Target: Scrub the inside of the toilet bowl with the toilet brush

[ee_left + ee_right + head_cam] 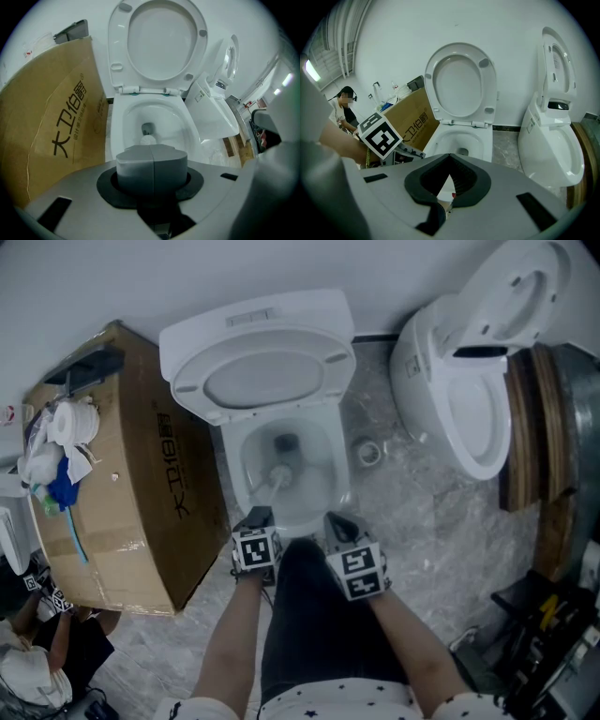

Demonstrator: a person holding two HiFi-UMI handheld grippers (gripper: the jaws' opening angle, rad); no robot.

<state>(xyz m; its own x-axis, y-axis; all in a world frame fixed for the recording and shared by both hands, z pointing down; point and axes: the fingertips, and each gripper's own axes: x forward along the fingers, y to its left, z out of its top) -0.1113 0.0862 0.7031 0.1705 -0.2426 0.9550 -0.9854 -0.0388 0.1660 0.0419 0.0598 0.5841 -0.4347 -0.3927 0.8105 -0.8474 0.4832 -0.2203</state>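
A white toilet stands with seat and lid raised, and its bowl lies straight ahead of me. The toilet brush rests with its white head low in the bowl, near the drain. My left gripper is shut on the brush's thick grey handle, which fills the space between its jaws in the left gripper view. To its right, my right gripper hovers over the bowl's front rim. Its jaws meet at the tips with nothing held.
A large cardboard box stands hard against the toilet's left side, with paper rolls on top. A second toilet and wooden boards are at the right. A tape ring lies on the marble floor between the toilets. A person is at far left.
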